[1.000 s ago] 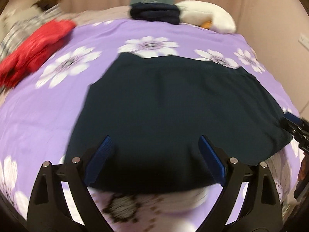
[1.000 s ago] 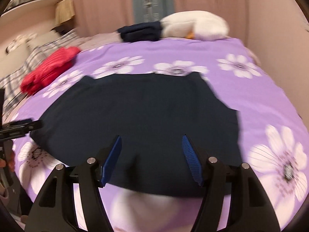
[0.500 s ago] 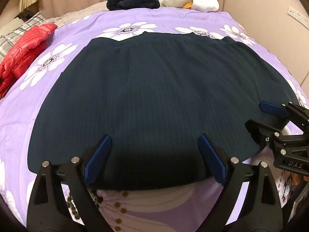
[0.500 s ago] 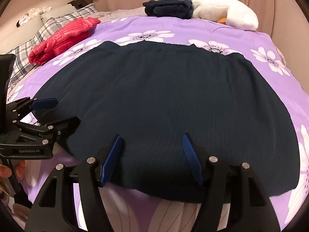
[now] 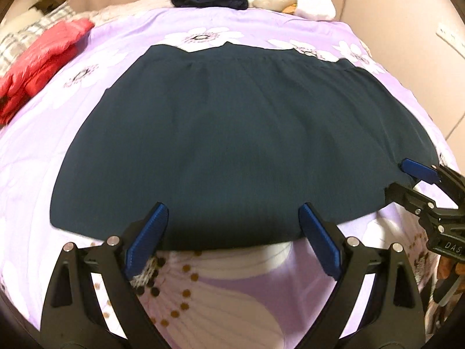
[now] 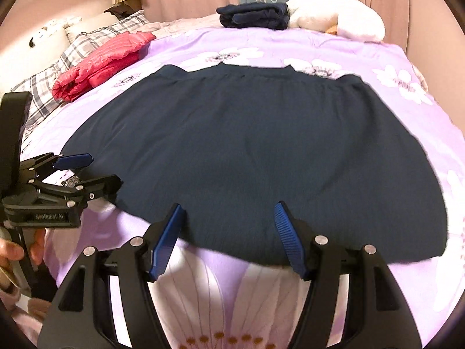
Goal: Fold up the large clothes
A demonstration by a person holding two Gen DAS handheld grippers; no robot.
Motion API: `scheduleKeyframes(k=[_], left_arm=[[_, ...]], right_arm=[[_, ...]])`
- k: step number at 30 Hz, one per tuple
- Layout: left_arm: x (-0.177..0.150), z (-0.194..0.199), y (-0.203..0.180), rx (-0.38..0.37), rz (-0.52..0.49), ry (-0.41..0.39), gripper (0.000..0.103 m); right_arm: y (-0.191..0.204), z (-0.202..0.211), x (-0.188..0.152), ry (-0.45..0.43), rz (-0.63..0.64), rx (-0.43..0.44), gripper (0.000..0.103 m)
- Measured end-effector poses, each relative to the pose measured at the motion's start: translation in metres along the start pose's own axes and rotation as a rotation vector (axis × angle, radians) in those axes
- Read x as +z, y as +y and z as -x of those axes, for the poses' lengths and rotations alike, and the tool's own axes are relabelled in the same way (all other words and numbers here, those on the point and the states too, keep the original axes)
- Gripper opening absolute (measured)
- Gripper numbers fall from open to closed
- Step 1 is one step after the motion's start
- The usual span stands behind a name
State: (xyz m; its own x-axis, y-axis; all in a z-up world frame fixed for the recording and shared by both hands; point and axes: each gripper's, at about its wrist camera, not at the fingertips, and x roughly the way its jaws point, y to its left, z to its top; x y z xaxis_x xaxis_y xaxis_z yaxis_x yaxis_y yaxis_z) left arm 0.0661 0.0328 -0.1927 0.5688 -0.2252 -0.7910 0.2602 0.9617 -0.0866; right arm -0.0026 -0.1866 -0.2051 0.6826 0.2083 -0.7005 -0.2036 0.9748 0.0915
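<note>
A large dark navy garment [image 5: 232, 133] lies spread flat on the purple flowered bedspread [image 5: 232, 285], its waistband at the far side and its wide hem toward me; it also shows in the right wrist view [image 6: 261, 151]. My left gripper [image 5: 232, 226] is open and empty, just above the near hem. My right gripper [image 6: 229, 224] is open and empty over the near hem further right. Each gripper shows in the other's view, the right [image 5: 407, 180] at the garment's right corner, the left [image 6: 93, 171] at its left corner.
A red puffy jacket [image 6: 101, 61] lies at the far left by a plaid pillow [image 6: 78, 49]. A folded dark garment [image 6: 255, 14] and a white plush toy [image 6: 334, 14] sit at the far end of the bed. A wall stands on the right.
Both grippers have come in low toward the garment's near hem over the second, then drawn back slightly. Both stay open. The garment has not moved.
</note>
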Motion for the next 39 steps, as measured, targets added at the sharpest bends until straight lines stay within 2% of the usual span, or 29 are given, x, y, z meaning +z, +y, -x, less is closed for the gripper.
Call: scheduleKeyframes(k=[5, 10, 15, 21, 39], left_arm=[[0.011, 0.01, 0.01, 0.004, 0.053, -0.026, 0.093], [0.029, 0.008, 0.02, 0.085, 0.06, -0.068, 0.093], [0.032, -0.014, 0.034, 0.133, 0.094, -0.015, 0.093], [0.025, -0.022, 0.036, 0.133, 0.094, -0.014, 0.096], [0.02, -0.022, 0.035, 0.119, 0.094, -0.012, 0.097]], right_arm=[[-0.007, 0.015, 0.009, -0.074, -0.016, -0.027, 0.066], [-0.02, 0.009, 0.026, -0.094, -0.056, -0.078, 0.066], [-0.035, -0.015, 0.028, -0.02, -0.119, -0.101, 0.066], [-0.033, -0.025, 0.018, -0.007, -0.066, -0.121, 0.067], [-0.045, -0.017, 0.015, -0.021, -0.095, -0.12, 0.067]])
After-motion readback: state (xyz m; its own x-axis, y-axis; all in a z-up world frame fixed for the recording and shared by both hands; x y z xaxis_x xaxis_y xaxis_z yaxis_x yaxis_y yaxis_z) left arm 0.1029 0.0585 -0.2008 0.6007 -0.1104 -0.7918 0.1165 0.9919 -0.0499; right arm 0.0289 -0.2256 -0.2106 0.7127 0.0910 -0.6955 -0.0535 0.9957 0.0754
